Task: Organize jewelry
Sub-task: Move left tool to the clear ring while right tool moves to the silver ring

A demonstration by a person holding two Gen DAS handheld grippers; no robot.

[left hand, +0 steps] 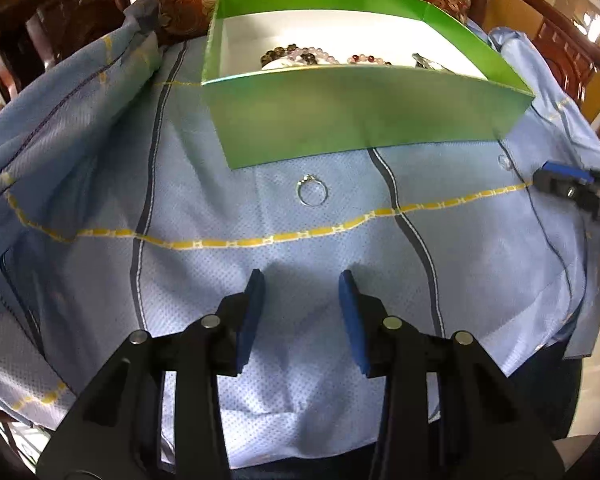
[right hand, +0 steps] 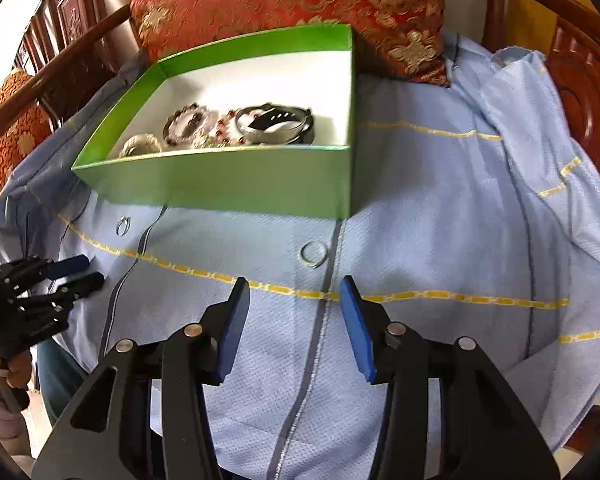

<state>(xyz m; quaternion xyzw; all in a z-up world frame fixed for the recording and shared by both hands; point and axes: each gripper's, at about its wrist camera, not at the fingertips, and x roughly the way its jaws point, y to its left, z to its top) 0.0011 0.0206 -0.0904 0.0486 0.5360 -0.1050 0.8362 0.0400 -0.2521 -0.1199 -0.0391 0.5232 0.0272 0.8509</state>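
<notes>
A green box (left hand: 340, 116) with a white inside stands on a blue cloth (left hand: 260, 280); it also shows in the right wrist view (right hand: 236, 180). Bead bracelets (right hand: 188, 124) and a grey watch (right hand: 276, 124) lie in it. A silver ring with a stone (left hand: 311, 191) lies on the cloth just before the box, ahead of my open, empty left gripper (left hand: 302, 280). It shows small in the right wrist view (right hand: 123, 225). A plain silver ring (right hand: 313, 254) lies just ahead of my open, empty right gripper (right hand: 292, 286); it appears faintly in the left wrist view (left hand: 505, 161).
A red and gold cushion (right hand: 284, 4) leans behind the box. Dark wooden chair rails (right hand: 572, 80) ring the seat. The cloth bunches in folds at the left (left hand: 80, 92) and right (right hand: 540, 120). The other gripper shows at each view's edge (left hand: 572, 188) (right hand: 60, 276).
</notes>
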